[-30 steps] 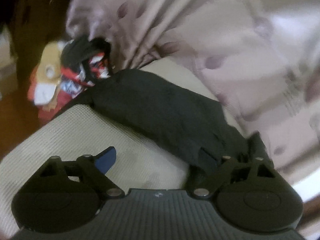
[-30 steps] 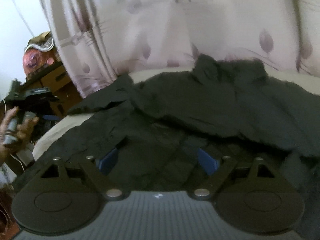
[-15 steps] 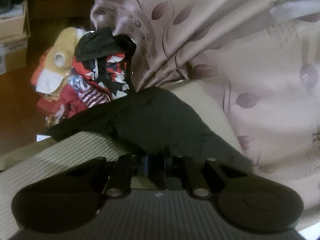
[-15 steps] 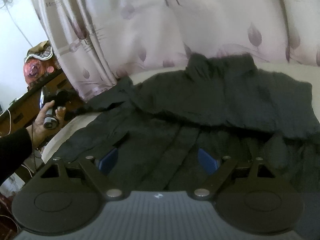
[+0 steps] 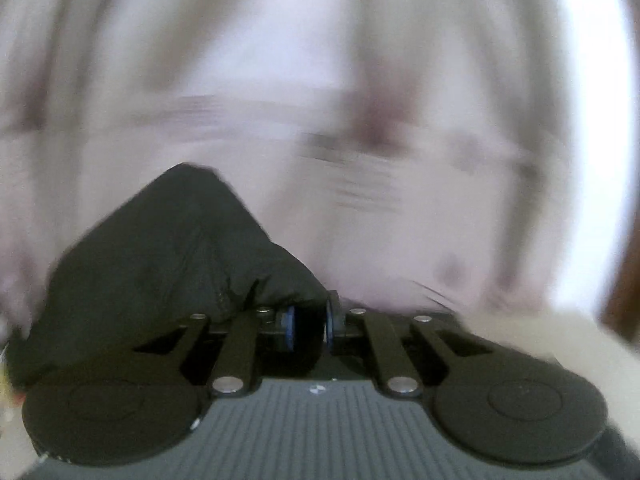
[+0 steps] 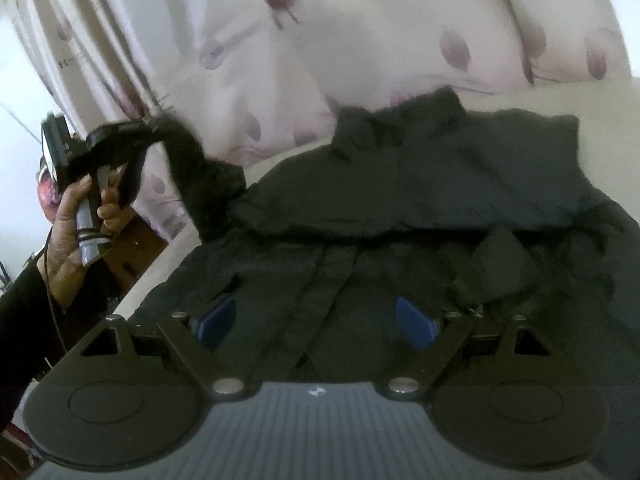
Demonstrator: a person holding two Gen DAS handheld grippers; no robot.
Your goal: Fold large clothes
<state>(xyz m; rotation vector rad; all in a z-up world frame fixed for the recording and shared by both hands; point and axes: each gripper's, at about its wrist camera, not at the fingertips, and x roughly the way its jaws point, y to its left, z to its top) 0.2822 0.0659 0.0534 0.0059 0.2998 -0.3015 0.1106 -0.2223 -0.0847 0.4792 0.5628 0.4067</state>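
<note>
A large black jacket (image 6: 400, 208) lies spread on a pale bed, collar toward the curtain. My left gripper (image 5: 310, 326) is shut on the jacket's left sleeve (image 5: 172, 256) and holds it lifted off the bed. In the right wrist view the left gripper (image 6: 158, 126) shows at the left with the sleeve (image 6: 200, 184) hanging from it. My right gripper (image 6: 320, 320) is open and empty, low over the jacket's front hem, its blue pads (image 6: 414, 320) wide apart.
A pale curtain with purple leaf print (image 6: 320, 40) hangs right behind the bed. The bed's left edge (image 6: 160, 272) drops to dark wooden furniture. The left wrist view is heavily motion-blurred, showing mostly curtain (image 5: 360, 80).
My left gripper closed on the sleeve end and has lifted it up and inward, swinging fast. My right gripper stayed open over the hem, moving slightly closer.
</note>
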